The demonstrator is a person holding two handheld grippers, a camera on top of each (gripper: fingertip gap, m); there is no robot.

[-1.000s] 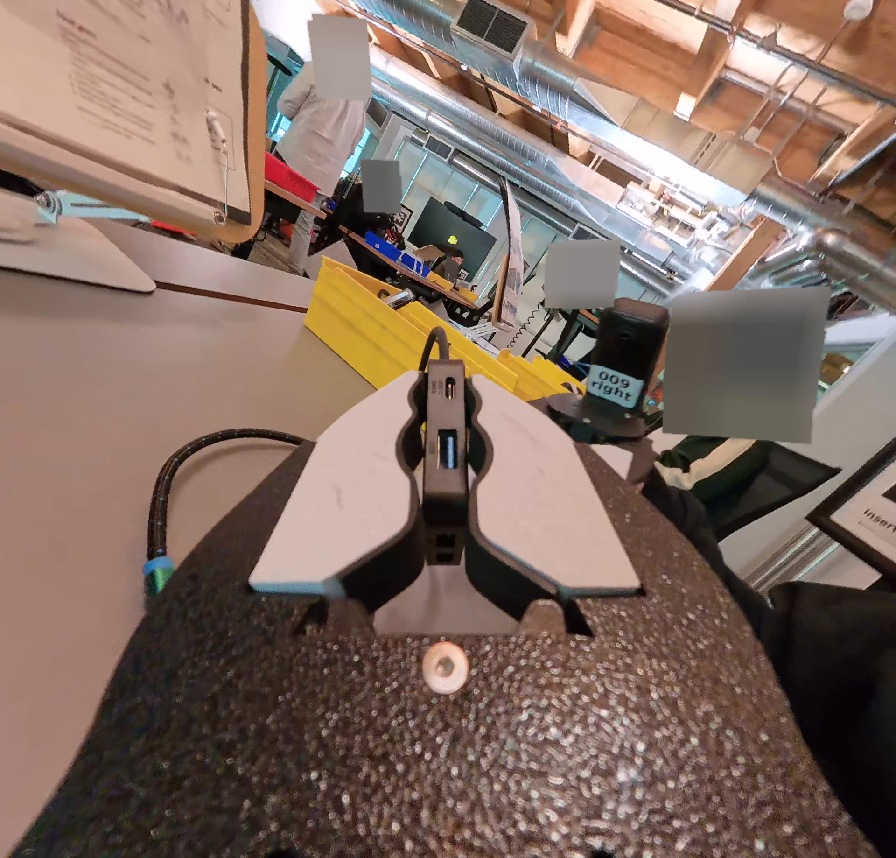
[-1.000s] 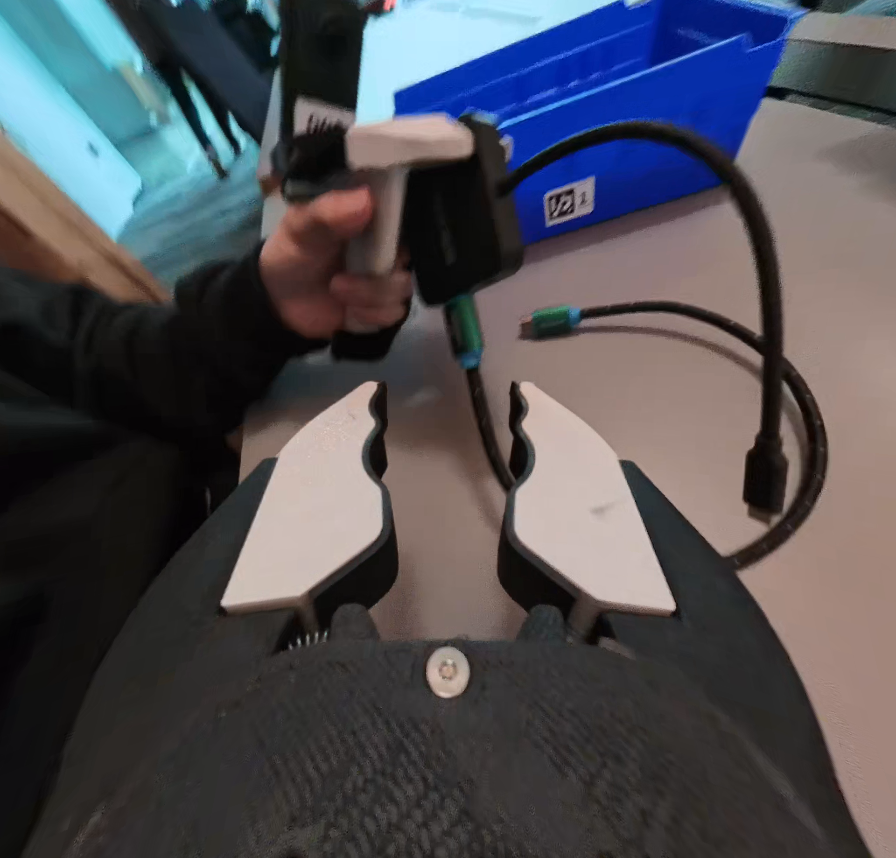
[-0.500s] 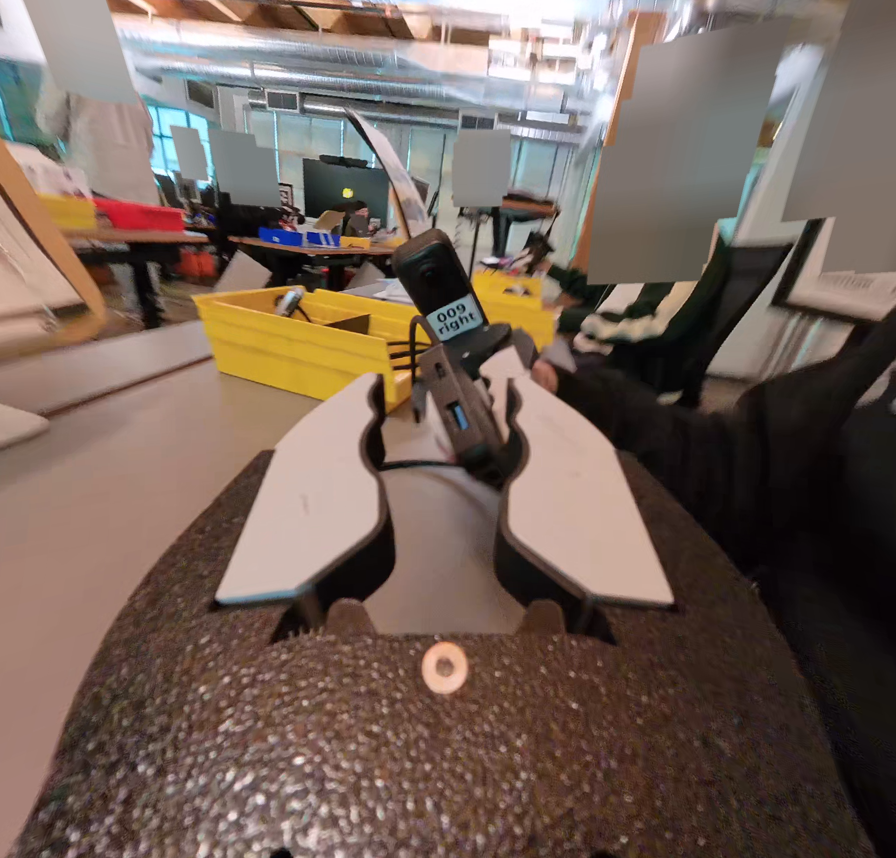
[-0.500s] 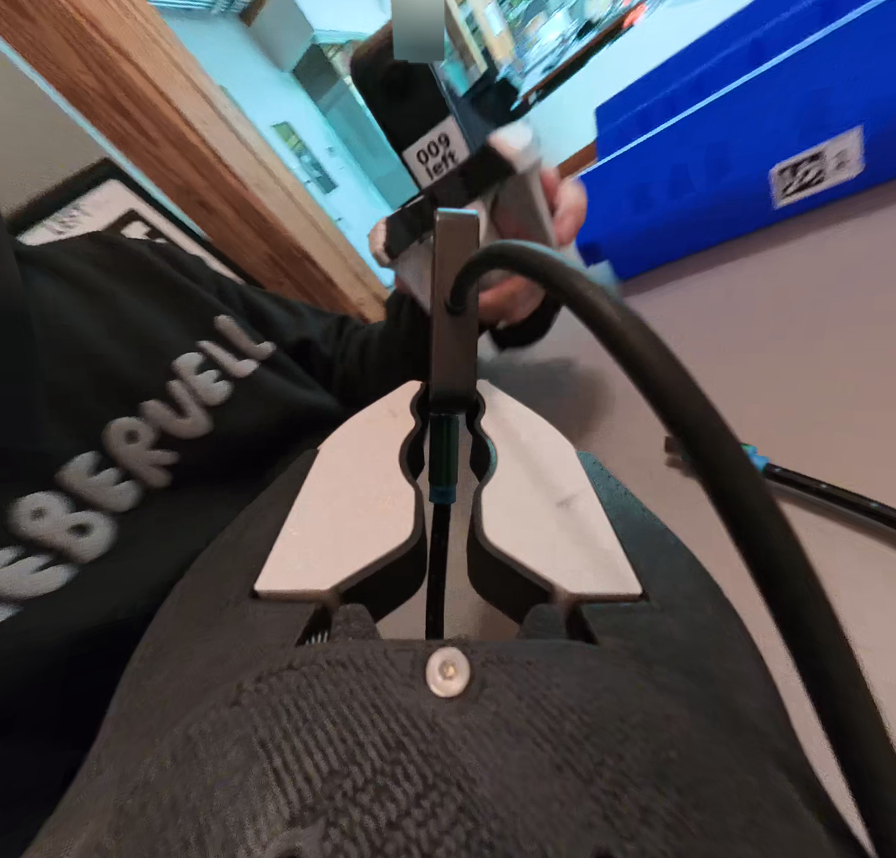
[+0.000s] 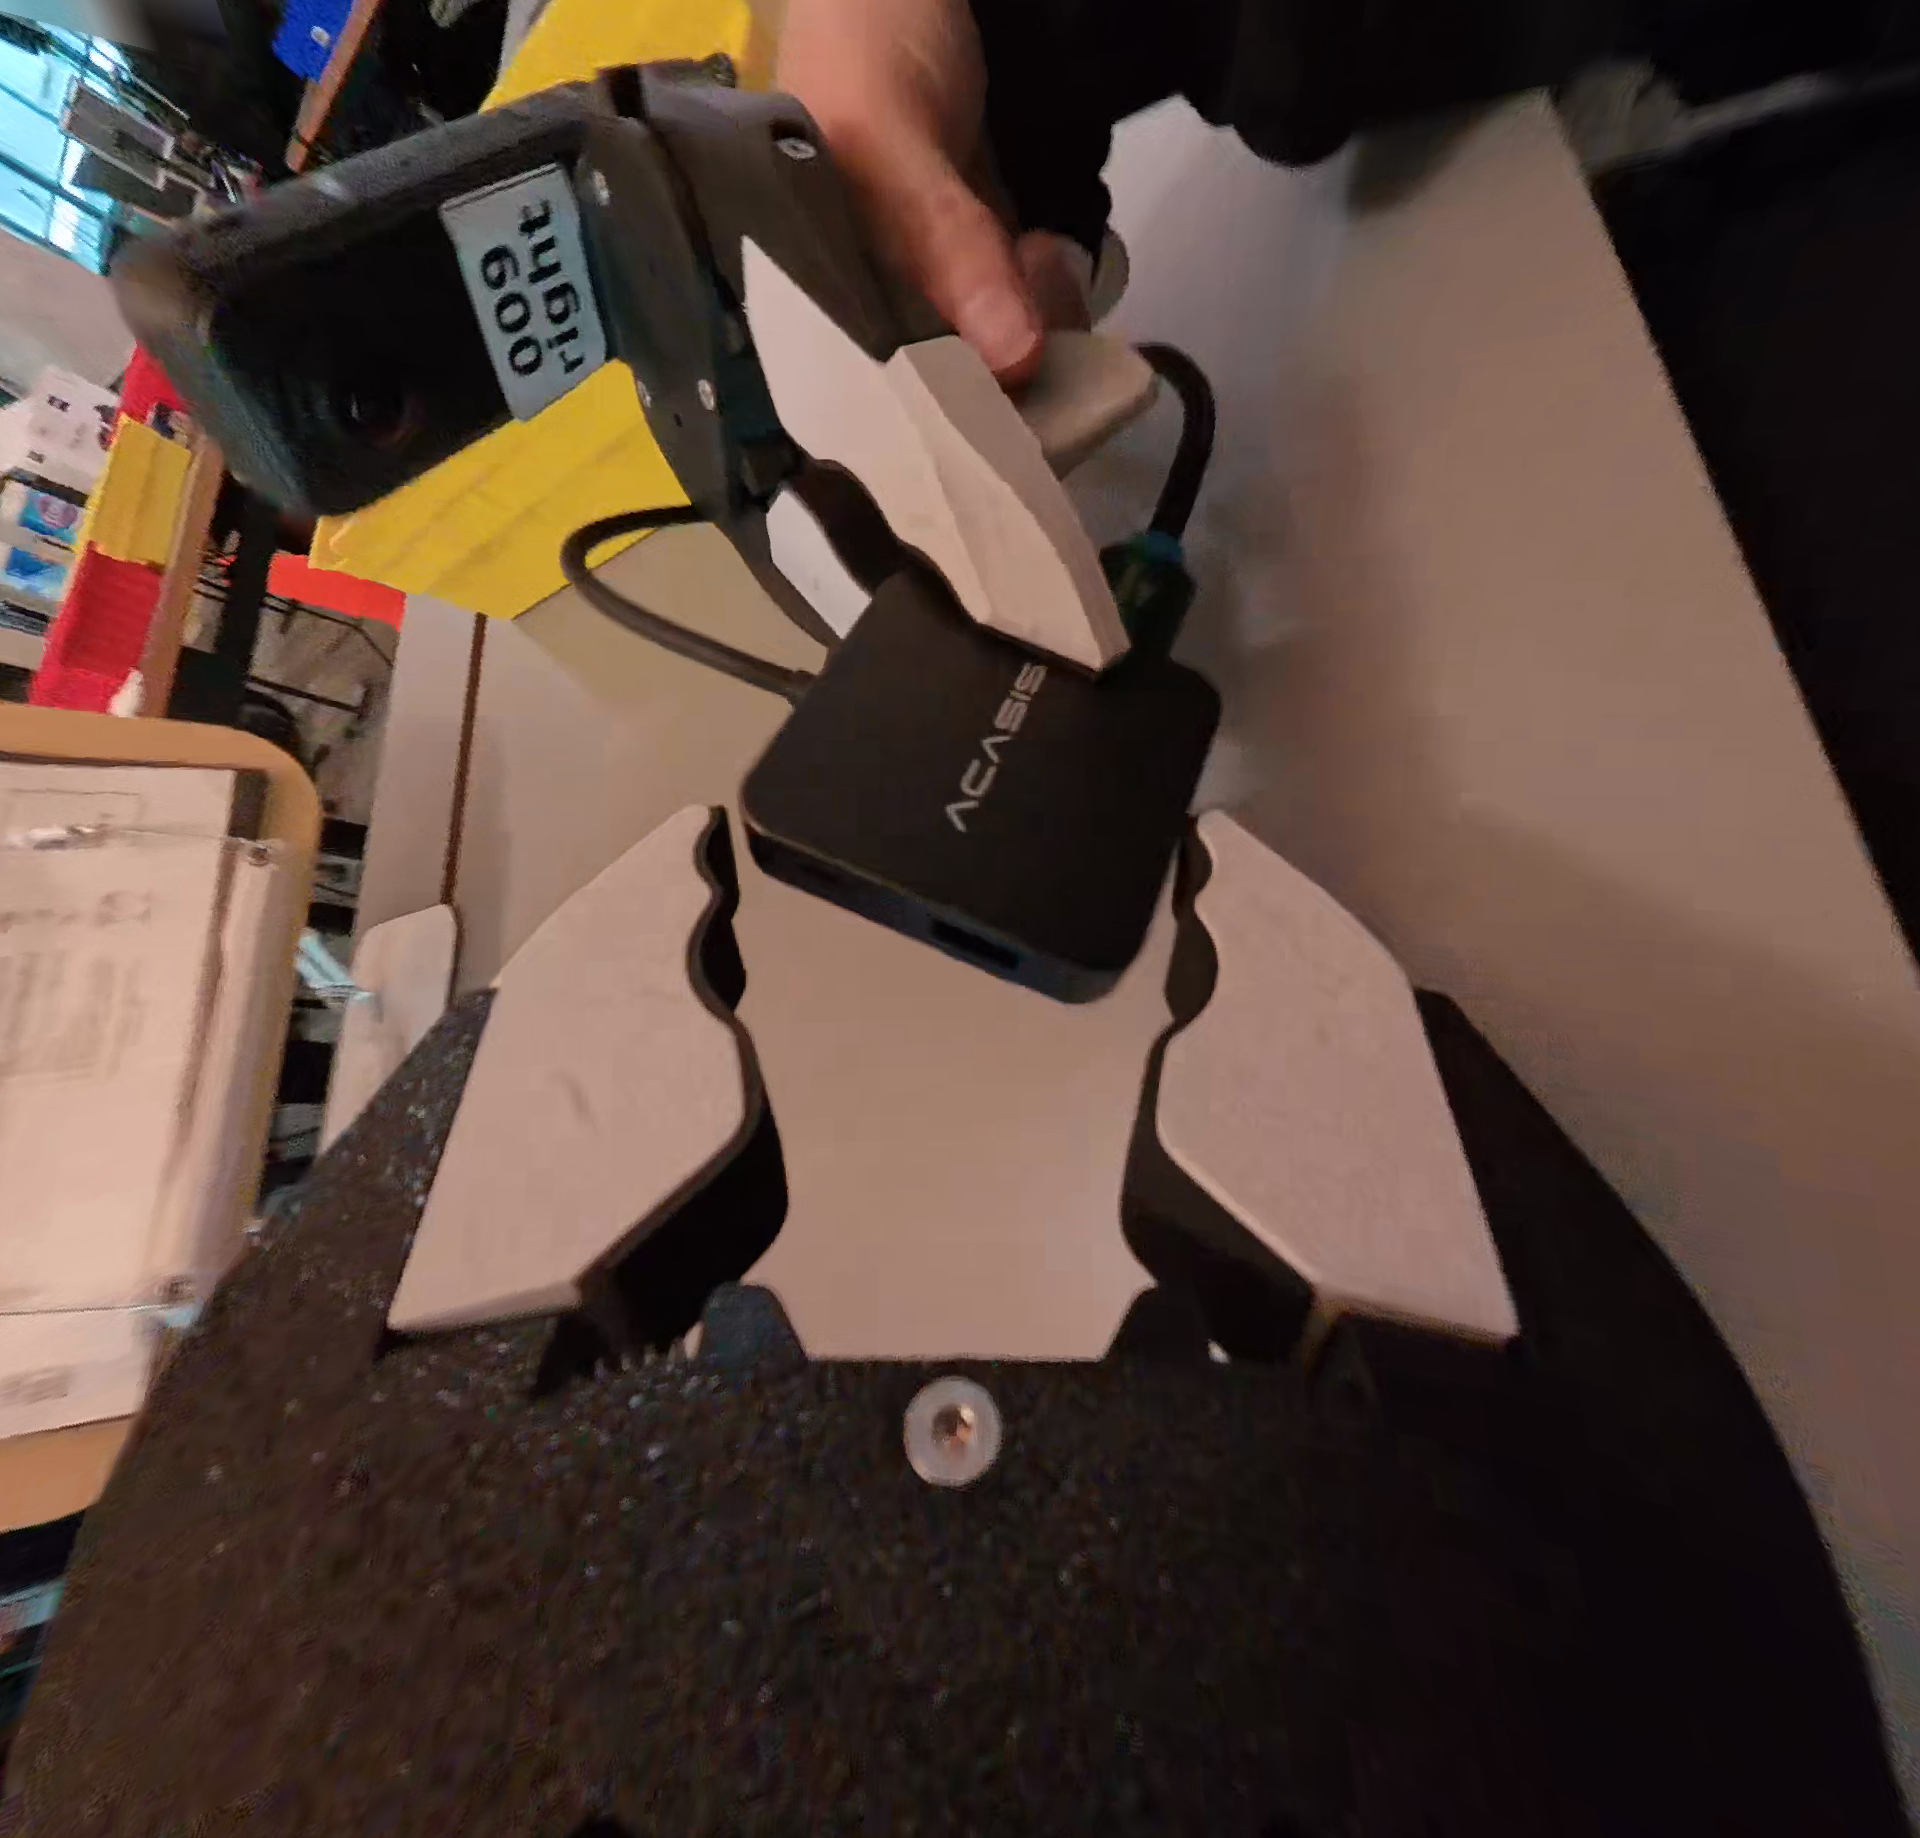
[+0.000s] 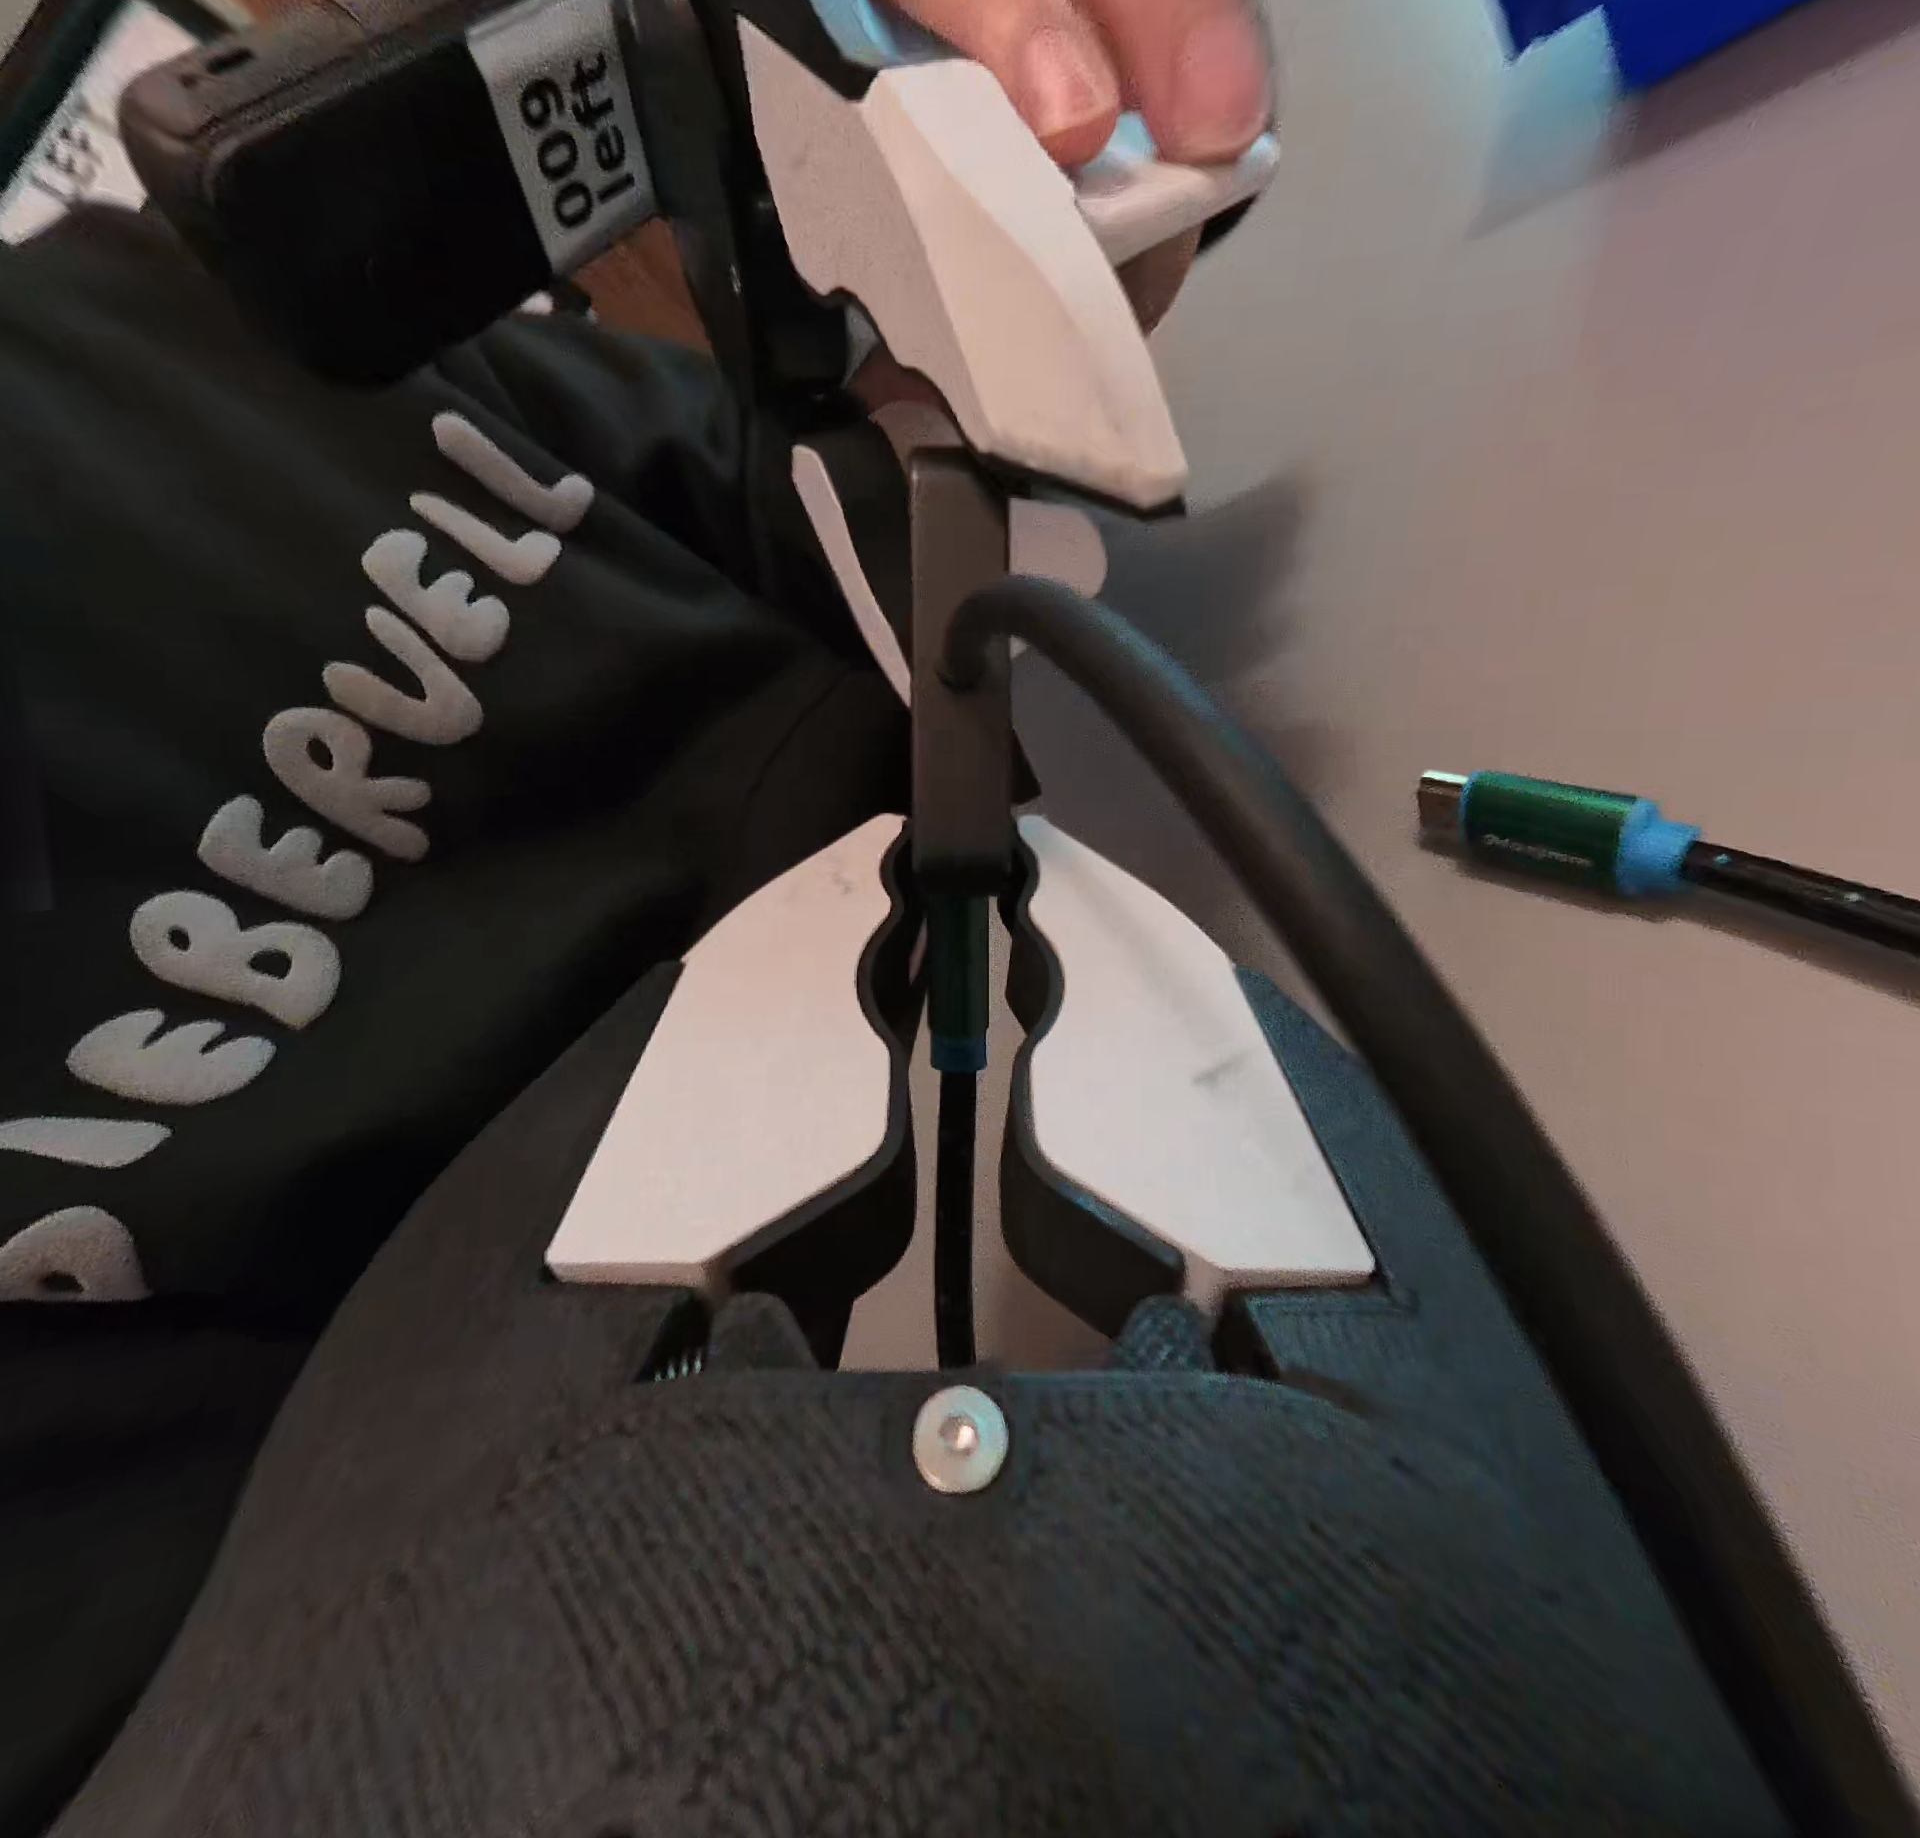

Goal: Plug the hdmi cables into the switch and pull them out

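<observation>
The black square switch (image 5: 977,822) hangs flat between the tips of my left gripper (image 5: 956,832). The left jaws are spread wide beside its corners, and contact is unclear. My right gripper (image 6: 961,848) is shut on a green HDMI plug (image 6: 958,957) that is seated in the switch (image 6: 961,666), seen here edge-on. In the left wrist view the right gripper (image 5: 1112,635) reaches over the switch's far edge onto the plug (image 5: 1143,583). A second green HDMI plug (image 6: 1538,832) lies loose on the table. The left fingers (image 6: 987,334) show at the switch's top end.
The switch's thick black tail cable (image 6: 1247,853) arcs past my right fingers. Yellow bins (image 5: 582,500) stand behind, with a clipboard with paper (image 5: 104,1061) at the left. A blue bin (image 6: 1714,1) is at the far right. A person's black sleeve (image 6: 312,749) fills the left side, above the grey table (image 5: 1455,853).
The left gripper let go of the switch, opened much wider and now frames it flat-on. The right gripper closed on the green plug and holds it in the switch.
</observation>
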